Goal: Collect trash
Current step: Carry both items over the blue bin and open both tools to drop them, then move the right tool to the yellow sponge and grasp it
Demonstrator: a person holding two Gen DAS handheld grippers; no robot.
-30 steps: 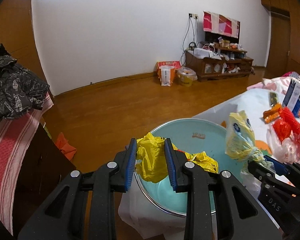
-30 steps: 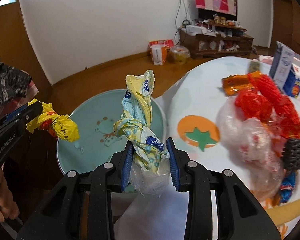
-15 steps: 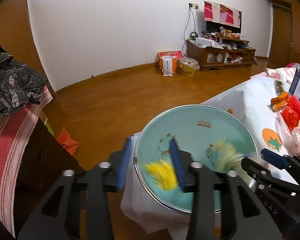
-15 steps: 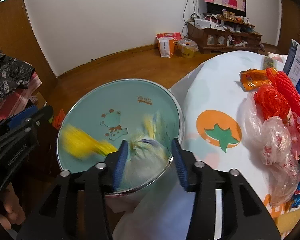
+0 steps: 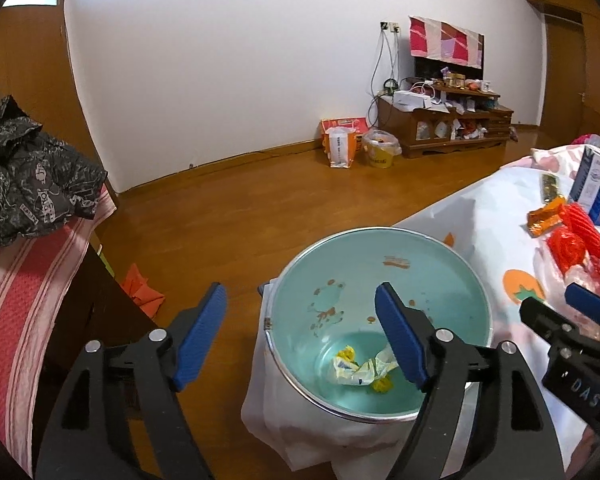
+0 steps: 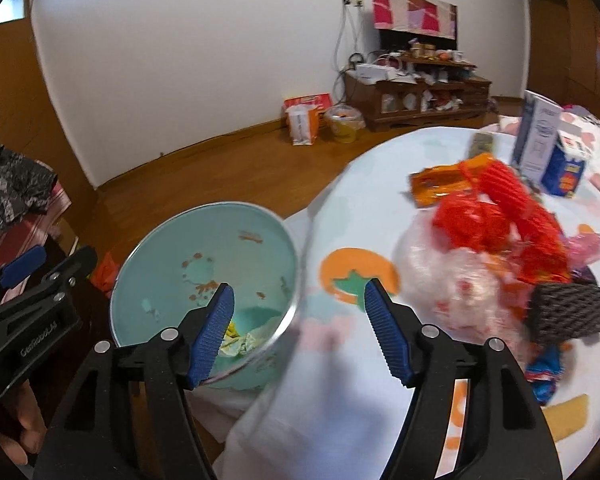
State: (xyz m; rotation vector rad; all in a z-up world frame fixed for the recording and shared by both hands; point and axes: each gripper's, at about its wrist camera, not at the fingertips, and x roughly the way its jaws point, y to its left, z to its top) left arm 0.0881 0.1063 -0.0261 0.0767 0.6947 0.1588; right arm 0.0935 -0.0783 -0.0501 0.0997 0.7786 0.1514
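Left wrist view: the left gripper [image 5: 300, 334] hangs over the teal bin [image 5: 380, 236], jaws opening and empty; crumpled wrappers [image 5: 364, 368] lie in its bottom at five o'clock.

Right wrist view: the right gripper [image 6: 298, 320], jaws opening and empty, straddles the bin's rim. The drop looks done; next, reach the trash pile [image 6: 496, 240] at two o'clock.

The bin [image 5: 432, 280] has a smooth, faintly glossy teal inside with a bright metal rim; crumpled thin plastic wrappers [image 5: 364, 368] lie at its bottom. The hand-held gripper [image 5: 300, 332] is matt black plastic with ribbed blue pads [image 6: 216, 332] (rubbery-looking). The surface [image 6: 360, 216] wears smooth printed cloth. The floor [image 5: 260, 208] is polished, glossy wood.
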